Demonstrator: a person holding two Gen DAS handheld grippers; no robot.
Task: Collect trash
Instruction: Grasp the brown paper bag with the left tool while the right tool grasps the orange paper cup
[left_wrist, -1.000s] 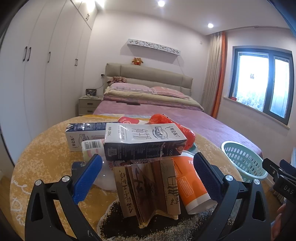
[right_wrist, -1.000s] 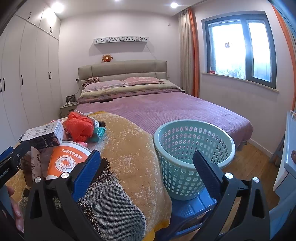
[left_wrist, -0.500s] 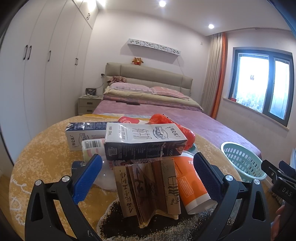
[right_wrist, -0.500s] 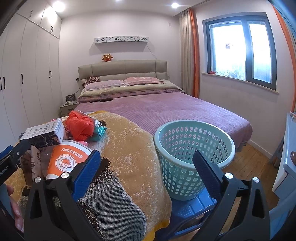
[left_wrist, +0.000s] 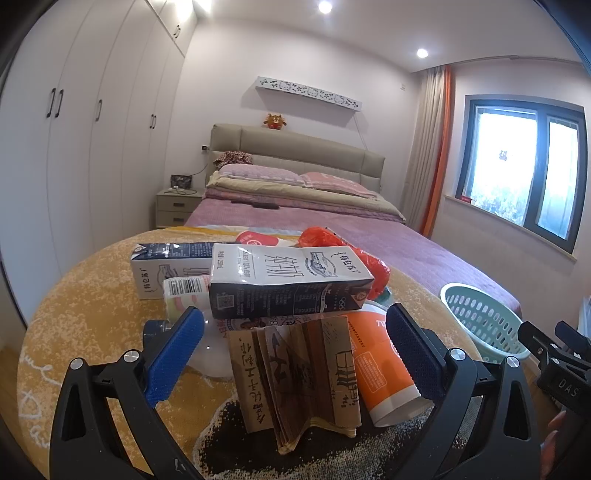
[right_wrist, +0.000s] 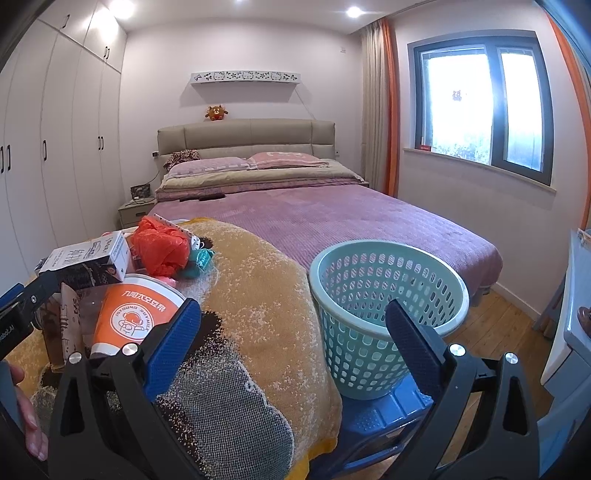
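Bedroom walls, a white wardrobe and a purple bed (right_wrist: 332, 218) fill the background, and nearer to us a worktop (left_wrist: 85, 314) draped in a yellow-and-dark blanket carries the heap of trash. We judge the task barely begun: the mint basket (right_wrist: 388, 288) stands on a blue stool just to the right of the worktop and, as far as we can see into it, holds nothing, while every piece is still on the blanket. Our left claw (left_wrist: 295, 354) is spread wide and grips nothing; it faces the pile head-on, with the folded brown paper bag (left_wrist: 299, 373) lying between its fingers at the near edge. On top of the bag's far end rests a milk carton (left_wrist: 288, 280), a second carton (left_wrist: 166, 266) lies behind it to the left, and an orange paper cup (left_wrist: 384, 369) lies on its side just inside the right finger. Farther back sits a crumpled red plastic bag (left_wrist: 369, 262). Our right claw (right_wrist: 291, 347) is also wide apart and empty, hovering over the right edge of the worktop with the basket near its right finger and the cup near its left. What remains, we reckon, is the whole job: grip each item and carry it right into the basket.
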